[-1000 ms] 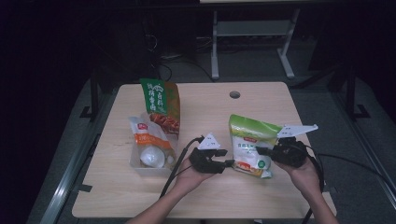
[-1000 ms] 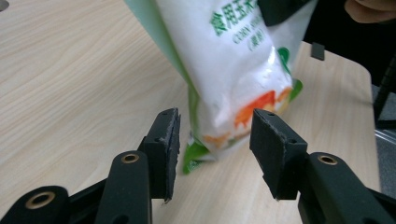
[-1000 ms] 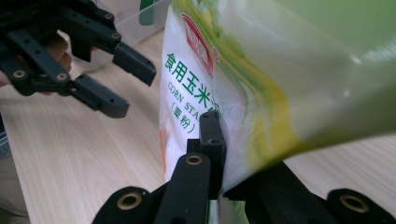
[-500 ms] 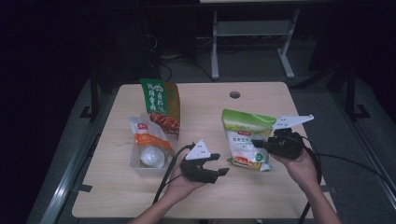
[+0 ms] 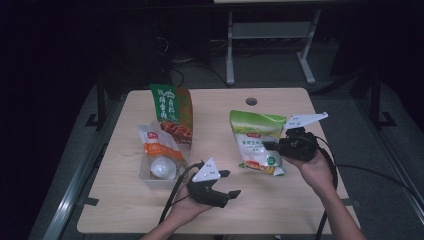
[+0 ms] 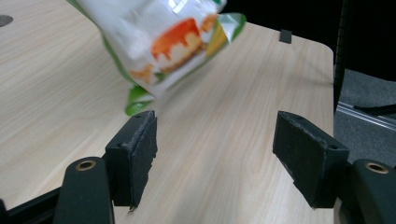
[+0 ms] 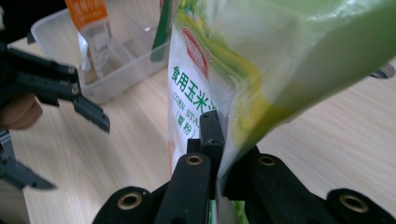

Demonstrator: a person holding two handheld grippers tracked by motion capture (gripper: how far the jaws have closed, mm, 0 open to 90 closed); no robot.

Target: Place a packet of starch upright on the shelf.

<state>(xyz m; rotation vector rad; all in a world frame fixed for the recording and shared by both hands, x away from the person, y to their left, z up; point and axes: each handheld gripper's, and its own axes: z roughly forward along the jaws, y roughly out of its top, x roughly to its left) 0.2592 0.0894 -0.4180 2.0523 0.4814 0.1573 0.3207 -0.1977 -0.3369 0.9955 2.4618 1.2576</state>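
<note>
Right tool (image 5: 274, 146) gripping the green corn starch bag (image 5: 256, 141) at centre right of the high view.
The bag is hanging tilted above the counter (image 5: 300, 200), its edge pinched between the right tool's jaws; the left tool (image 5: 231, 183), at lower centre, is standing wide and gripping nothing, just beside the bag's lower corner. A clear tub (image 5: 150, 175) with an orange packet (image 5: 159, 145) is sitting at left.
</note>
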